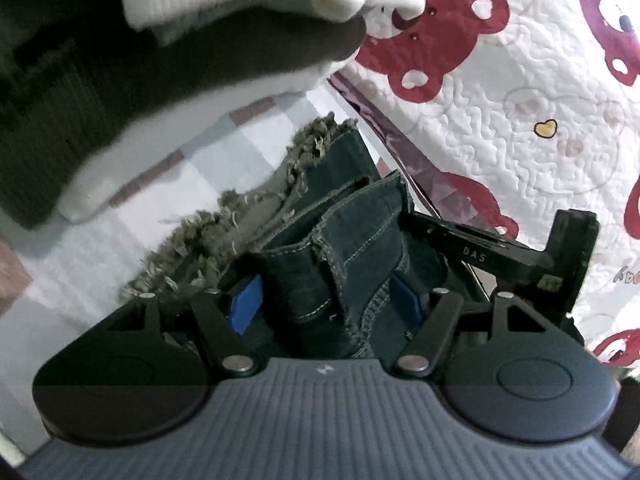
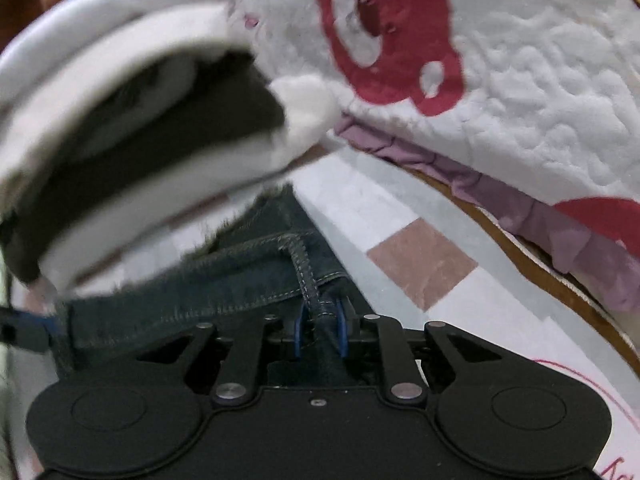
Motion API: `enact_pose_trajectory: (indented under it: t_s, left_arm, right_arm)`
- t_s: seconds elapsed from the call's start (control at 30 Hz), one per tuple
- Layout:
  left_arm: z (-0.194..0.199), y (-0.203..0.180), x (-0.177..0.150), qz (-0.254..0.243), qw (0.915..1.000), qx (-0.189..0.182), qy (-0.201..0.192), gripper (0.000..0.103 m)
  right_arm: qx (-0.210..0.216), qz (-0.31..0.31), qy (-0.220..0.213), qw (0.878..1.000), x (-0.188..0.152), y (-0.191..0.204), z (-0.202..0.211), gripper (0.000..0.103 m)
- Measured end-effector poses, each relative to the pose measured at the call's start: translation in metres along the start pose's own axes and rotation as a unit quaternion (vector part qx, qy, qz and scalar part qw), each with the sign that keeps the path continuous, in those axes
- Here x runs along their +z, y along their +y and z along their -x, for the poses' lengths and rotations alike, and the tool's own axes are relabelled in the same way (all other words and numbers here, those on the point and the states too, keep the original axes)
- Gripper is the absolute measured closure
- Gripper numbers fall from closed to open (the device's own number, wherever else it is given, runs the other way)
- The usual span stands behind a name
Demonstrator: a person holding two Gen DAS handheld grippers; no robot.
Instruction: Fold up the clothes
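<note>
Nearest the lens in the left wrist view, the left gripper (image 1: 326,300) of black linkage bars and blue pads stands fairly wide, filled by a thick bunch of the dark blue denim garment with frayed olive hem (image 1: 316,208). The pads press the bunch from both sides, so the wide spacing reads as a grip on several stacked layers rather than an empty stance. In the right wrist view, the right gripper (image 2: 320,330) is narrow, its blue pads pinching a single stitched seam of the same denim. Whether that pinch is firm cannot be told.

The two grips sit along one edge of the garment, probably so the cloth hangs as a controlled fold between them while it is carried or laid down. The denim trails from the jaws onto the white and pink checked sheet (image 1: 120,264). The right gripper's black arm shows just beside the denim in the left wrist view.

Beyond, a folded stack of dark olive and white ribbed knitwear (image 1: 168,52) lies on the sheet, blurred, likely finished work. Farthest out is the white quilted cover printed with red bears (image 1: 520,128), edged with a purple frill (image 2: 520,200).

Counts: two grippers, one denim garment, one knit stack, one quilt.
</note>
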State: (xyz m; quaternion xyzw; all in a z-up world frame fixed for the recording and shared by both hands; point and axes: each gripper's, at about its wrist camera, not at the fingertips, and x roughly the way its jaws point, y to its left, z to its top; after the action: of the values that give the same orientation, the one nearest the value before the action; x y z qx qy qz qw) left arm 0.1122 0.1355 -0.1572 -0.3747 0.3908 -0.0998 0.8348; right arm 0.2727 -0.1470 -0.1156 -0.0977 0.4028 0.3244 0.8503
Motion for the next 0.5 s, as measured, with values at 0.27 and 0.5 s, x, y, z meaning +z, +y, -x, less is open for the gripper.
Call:
enact_pose_trajectory:
  t_s: [0.27,0.5]
  left_arm:
    - [-0.017,-0.004,-0.005,-0.033,0.9994,0.006,0.009,0.086]
    - [-0.013,0.004,-0.001,-0.004,0.9998,-0.015,0.015,0.083]
  right_arm:
    - [0.011,0.010,-0.003,1.000,0.000,0.005,0.003,0.082]
    - [-0.007,-0.071,-0.032,0.997,-0.010,0.001,0.020,0.053]
